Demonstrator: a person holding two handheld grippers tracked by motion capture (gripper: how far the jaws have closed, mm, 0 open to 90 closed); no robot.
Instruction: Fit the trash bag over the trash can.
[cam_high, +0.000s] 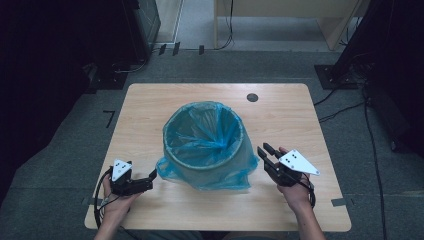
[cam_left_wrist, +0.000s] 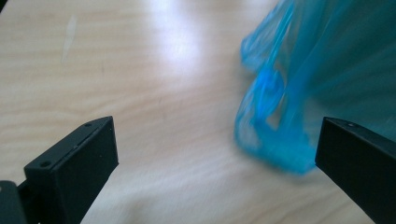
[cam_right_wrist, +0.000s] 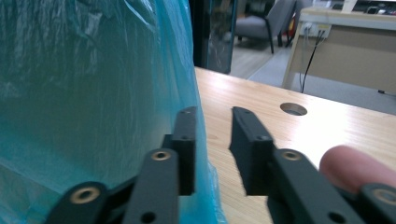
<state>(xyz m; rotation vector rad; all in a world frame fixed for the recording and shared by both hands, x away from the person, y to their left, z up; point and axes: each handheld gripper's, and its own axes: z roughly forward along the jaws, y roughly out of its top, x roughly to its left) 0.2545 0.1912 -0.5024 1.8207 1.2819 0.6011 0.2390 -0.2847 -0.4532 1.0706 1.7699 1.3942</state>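
A round bin lined with a thin blue plastic bag (cam_high: 204, 134) stands in the middle of the wooden table (cam_high: 150, 110). The bag's loose skirt (cam_high: 220, 175) hangs over the rim down to the tabletop. My left gripper (cam_high: 151, 177) lies low at the bag's near-left corner. In the left gripper view it (cam_left_wrist: 217, 130) is open wide, and a crumpled blue fold (cam_left_wrist: 268, 126) lies just inside its right jaw. My right gripper (cam_high: 264, 151) is held beside the bag's right flank. It (cam_right_wrist: 212, 121) is open by a narrow gap, its left jaw against the blue film (cam_right_wrist: 93, 93).
A round cable hole (cam_high: 252, 97) sits in the table's far right part. Grey carpet, floor cables (cam_high: 345, 107) and dark equipment stands surround the table. A light wooden desk (cam_right_wrist: 345, 51) and a grey chair (cam_right_wrist: 266, 23) stand beyond it.
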